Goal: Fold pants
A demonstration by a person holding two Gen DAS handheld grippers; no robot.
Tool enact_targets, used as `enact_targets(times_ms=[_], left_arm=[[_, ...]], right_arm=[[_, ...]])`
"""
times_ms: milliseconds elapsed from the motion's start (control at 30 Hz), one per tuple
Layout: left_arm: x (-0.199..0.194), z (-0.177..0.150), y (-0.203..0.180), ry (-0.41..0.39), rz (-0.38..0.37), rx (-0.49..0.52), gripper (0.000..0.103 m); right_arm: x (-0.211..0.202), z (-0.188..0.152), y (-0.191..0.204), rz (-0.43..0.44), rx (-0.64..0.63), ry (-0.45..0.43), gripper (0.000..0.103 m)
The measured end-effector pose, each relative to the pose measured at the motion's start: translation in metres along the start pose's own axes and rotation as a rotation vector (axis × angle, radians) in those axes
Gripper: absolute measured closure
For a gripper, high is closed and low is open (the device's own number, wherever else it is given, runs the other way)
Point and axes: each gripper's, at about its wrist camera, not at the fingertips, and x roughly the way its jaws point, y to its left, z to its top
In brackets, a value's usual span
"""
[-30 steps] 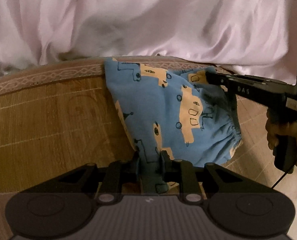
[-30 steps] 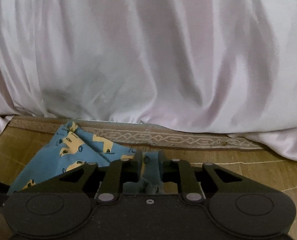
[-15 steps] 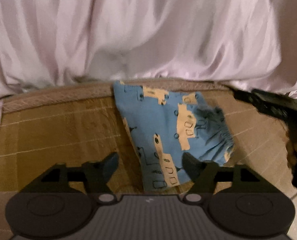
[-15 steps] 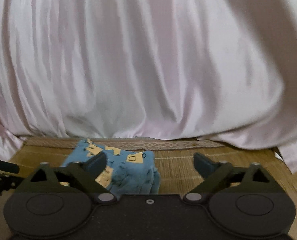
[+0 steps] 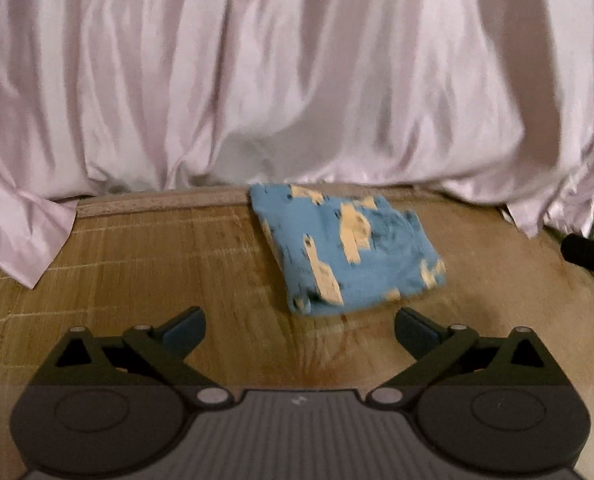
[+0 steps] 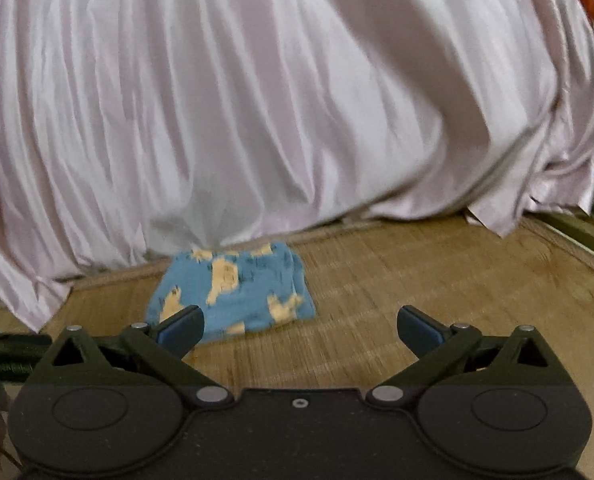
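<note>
The blue pants (image 5: 349,248) with yellow print lie folded into a small bundle on the woven mat, close to the hanging sheet. They also show in the right wrist view (image 6: 237,292). My left gripper (image 5: 299,330) is open and empty, a short way back from the bundle. My right gripper (image 6: 299,328) is open and empty, back from the bundle, which lies ahead to its left. The tip of the right gripper shows at the right edge of the left wrist view (image 5: 589,256).
A pale pink satin sheet (image 5: 297,80) hangs down behind the pants and fills the upper half of both views (image 6: 277,100). The woven bamboo mat (image 5: 137,264) spreads to both sides (image 6: 437,280). A dark edge (image 6: 577,232) borders the mat at far right.
Both grippers were shut on the pants a second ago. They opened, let go and drew back and up. The pants now lie alone on the mat.
</note>
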Motion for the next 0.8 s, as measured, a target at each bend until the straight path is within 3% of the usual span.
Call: enact_targets(times_ms=[267,800], left_arm=[[-0.021,-0.026,-0.011,0.002,0.042,0.086,0.000],[-0.023,-0.036,-0.015,0.027,0.081,0.106,0.000]], right_arm=[[0.003,-0.014,-0.005,0.059,-0.055,0.018,0.001],[0.005,-0.016,-0.010,0.095,-0.046,0.038,0.001]])
